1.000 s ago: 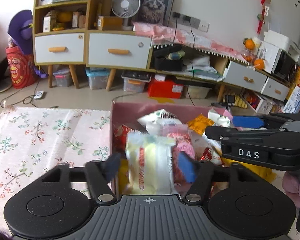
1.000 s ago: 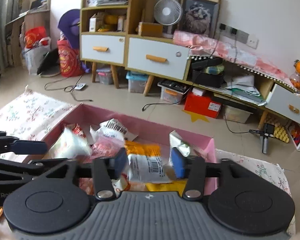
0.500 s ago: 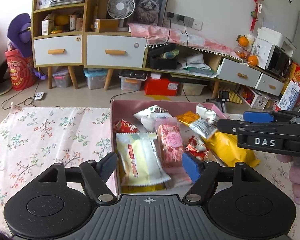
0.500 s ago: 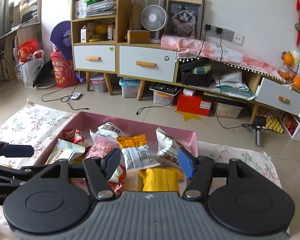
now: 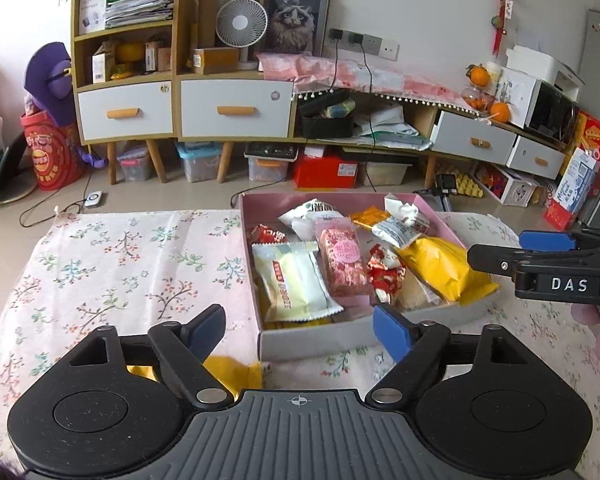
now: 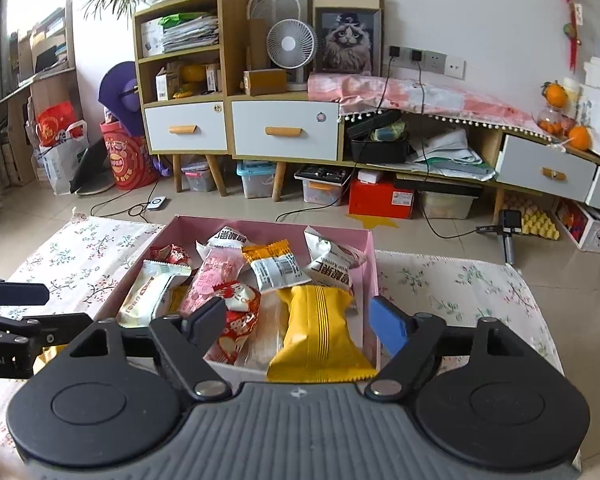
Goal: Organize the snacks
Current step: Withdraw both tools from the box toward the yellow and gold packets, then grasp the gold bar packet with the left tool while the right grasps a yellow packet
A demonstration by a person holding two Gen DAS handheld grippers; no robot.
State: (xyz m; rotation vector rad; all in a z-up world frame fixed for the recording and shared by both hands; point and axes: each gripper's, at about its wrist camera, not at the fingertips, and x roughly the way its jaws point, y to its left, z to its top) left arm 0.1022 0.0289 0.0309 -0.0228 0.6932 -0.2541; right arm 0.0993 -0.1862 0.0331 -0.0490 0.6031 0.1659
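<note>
Pink cardboard makes up the box (image 5: 300, 343) I am working over, and every place here is told from it. It sits on the floral tablecloth (image 5: 120, 264), and the snacks lie inside it in a loose heap. My left gripper (image 5: 298, 330) hangs just short of the box's near wall, its fingers spread wide with nothing between them; the near left corner of the box falls in the gap. My right gripper (image 6: 296, 320) hovers over the box's near edge, fingers likewise wide apart and empty. In the left wrist view, the pale yellow-and-white packet (image 5: 290, 278) lies flat along the box's left wall, its long axis running from the near wall toward the far wall. Just beside it, the pink packet (image 5: 342, 262) lies roughly parallel, also lengthwise toward the far wall. The big yellow packet (image 5: 440, 266) rests against the box's right wall, its long axis slanting from the far middle toward the near right corner, where its end rides over the rim. A small red packet (image 5: 384, 270) is wedged between the pink and yellow ones. Outside the box, by its near left corner, something yellow (image 5: 236, 372) lies on the cloth, partly hidden by my left gripper.
</note>
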